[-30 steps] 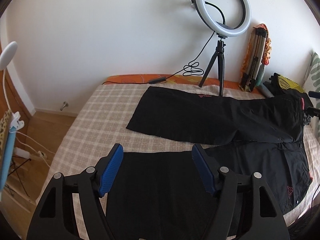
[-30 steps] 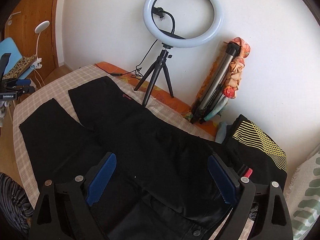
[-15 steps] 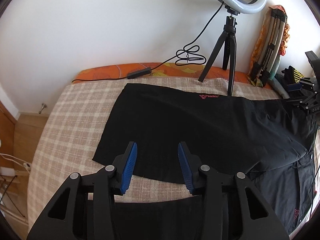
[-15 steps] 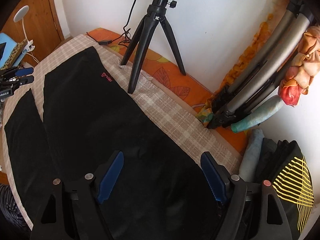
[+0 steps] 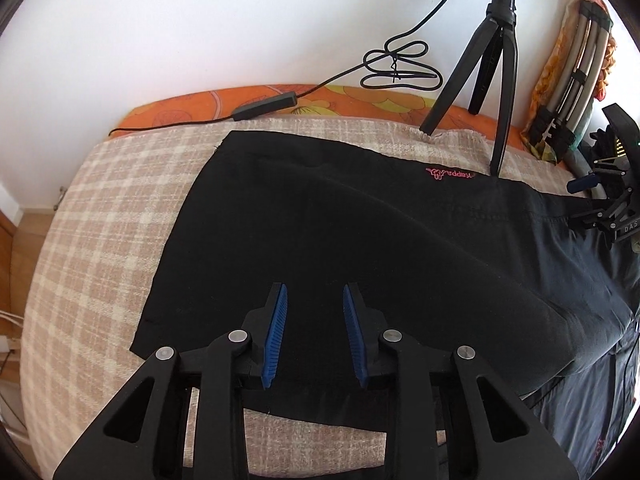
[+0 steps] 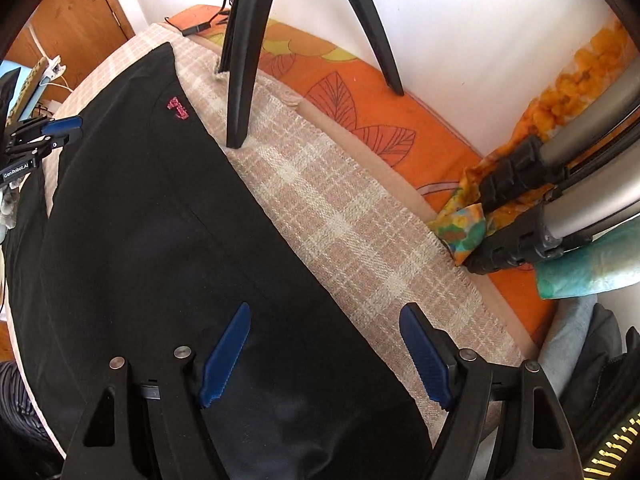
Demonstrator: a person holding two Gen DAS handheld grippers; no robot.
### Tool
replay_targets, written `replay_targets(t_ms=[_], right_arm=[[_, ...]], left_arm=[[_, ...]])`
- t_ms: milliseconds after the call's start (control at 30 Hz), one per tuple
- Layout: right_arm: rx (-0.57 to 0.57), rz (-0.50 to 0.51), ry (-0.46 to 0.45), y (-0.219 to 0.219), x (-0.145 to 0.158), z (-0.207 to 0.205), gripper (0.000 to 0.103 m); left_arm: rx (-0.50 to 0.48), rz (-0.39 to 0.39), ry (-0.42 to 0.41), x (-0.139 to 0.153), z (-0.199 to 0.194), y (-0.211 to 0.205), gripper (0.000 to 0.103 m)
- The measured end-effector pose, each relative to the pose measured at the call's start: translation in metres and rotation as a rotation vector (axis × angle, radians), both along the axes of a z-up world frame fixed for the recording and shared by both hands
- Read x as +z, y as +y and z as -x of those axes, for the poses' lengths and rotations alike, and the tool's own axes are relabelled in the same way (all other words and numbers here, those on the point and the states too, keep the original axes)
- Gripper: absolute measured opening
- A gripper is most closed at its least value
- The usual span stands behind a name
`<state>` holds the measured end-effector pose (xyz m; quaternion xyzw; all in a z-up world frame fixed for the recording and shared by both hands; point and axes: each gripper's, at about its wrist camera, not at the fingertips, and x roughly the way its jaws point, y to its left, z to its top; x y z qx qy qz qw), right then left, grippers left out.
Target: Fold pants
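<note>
Pants (image 5: 360, 240) lie flat on the bed (image 5: 100, 220); both tongs have come down over the far leg.
My left tongs (image 5: 314, 336) have just been closing, nothing gripped yet; right tongs (image 6: 324, 356) stay wide open.

Legible markings are few. A small pink logo with lettering (image 5: 450, 174) is stitched on the black pants (image 5: 340, 240) near the far leg edge; from the left wrist view it appears upside down and reads roughly as "Kappa", though this is not certain. The same pink mark in the right wrist view is too small to read. The left tongs (image 6: 44, 136) carry a white label reading "GenRobot.AI" (image 6: 16, 174). The right tongs (image 5: 608, 208) show the partial letters "DAS" (image 5: 631, 227).
</note>
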<state>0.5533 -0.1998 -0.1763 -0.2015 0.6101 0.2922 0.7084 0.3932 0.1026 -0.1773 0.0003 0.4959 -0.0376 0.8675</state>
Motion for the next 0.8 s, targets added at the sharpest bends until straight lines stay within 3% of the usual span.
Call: replay_targets(t_ms=[133, 233, 333, 433, 500, 667, 800], right_arm=[[0.014, -0.008, 0.025, 0.000, -0.002, 0.007, 0.060], [-0.009, -0.045, 0.060, -0.004, 0.001, 0.013, 0.024], [-0.009, -0.055, 0.023, -0.004, 0.013, 0.027, 0.006], [-0.006, -0.083, -0.041, 0.000, 0.037, 0.050, 0.003], [-0.016, -0.112, -0.086, 0.000, 0.055, 0.068, 0.003], [0.014, -0.131, -0.208, 0.011, 0.089, 0.137, 0.002], [0.034, -0.149, -0.234, 0.020, 0.097, 0.187, 0.002]], left_arm=[[0.010, 0.005, 0.015, -0.007, -0.006, 0.002, 0.027], [0.017, 0.007, 0.011, -0.007, -0.011, 0.002, 0.027], [0.022, 0.013, 0.015, -0.007, -0.013, 0.002, 0.027], [0.028, 0.032, 0.028, -0.004, -0.013, 0.005, 0.035], [0.044, 0.054, 0.029, 0.002, -0.012, 0.008, 0.054], [0.099, 0.183, 0.012, 0.025, -0.011, 0.025, 0.059], [0.139, 0.314, -0.003, 0.043, -0.012, 0.035, 0.063]])
